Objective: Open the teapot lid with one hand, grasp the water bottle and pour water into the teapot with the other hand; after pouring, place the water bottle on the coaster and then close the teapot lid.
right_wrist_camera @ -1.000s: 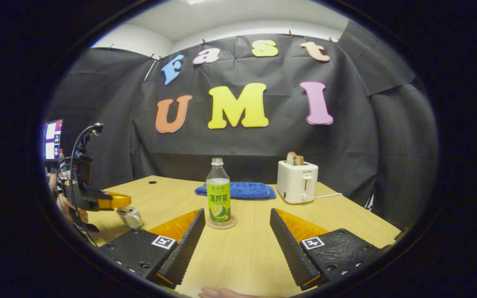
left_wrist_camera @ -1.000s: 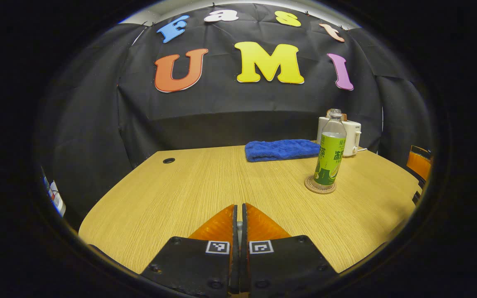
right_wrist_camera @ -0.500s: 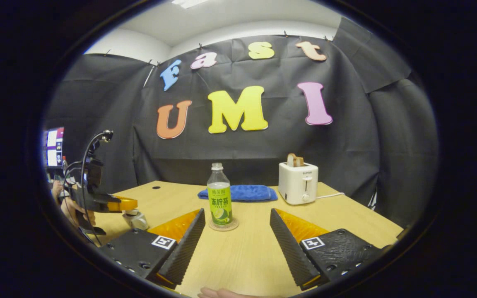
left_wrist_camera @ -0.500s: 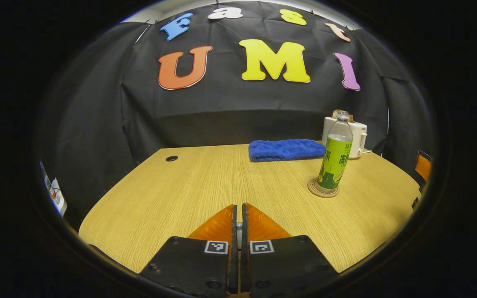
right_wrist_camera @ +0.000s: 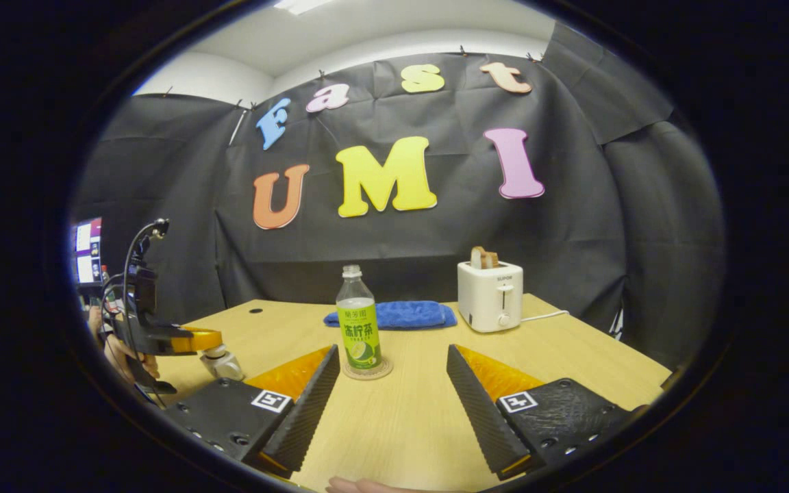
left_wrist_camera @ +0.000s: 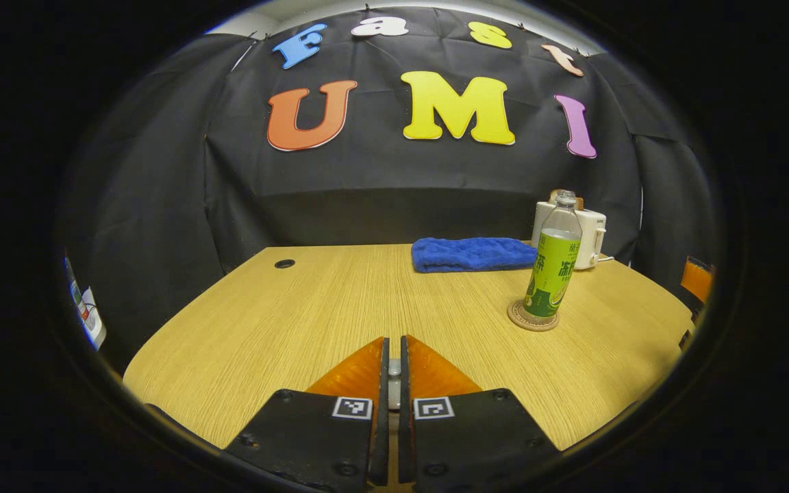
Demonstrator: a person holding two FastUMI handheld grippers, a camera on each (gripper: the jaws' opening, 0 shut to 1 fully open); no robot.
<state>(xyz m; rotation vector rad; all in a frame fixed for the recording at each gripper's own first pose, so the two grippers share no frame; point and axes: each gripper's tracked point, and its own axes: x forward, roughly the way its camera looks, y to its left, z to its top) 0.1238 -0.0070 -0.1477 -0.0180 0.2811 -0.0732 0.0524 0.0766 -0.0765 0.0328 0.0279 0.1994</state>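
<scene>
Green-labelled water bottle [right_wrist_camera: 359, 322] stays on coaster [right_wrist_camera: 367, 370].

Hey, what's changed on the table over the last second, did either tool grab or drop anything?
No grab or release. The left tool stays shut with a small pale thing between its tips; in the right gripper view it hangs beside a silvery object, having shifted slightly. The right tool stays open, facing the green-labelled clear bottle upright on its round coaster. Blue towel and white toaster unmoved.

Both views look low across the table [left_wrist_camera: 285, 322] toward the back wall, the left gripper view from the left, the right gripper view nearer centre, sharing the bottle [left_wrist_camera: 552, 263] [right_wrist_camera: 359, 322], towel [left_wrist_camera: 473, 253] and toaster [right_wrist_camera: 490, 296].
</scene>
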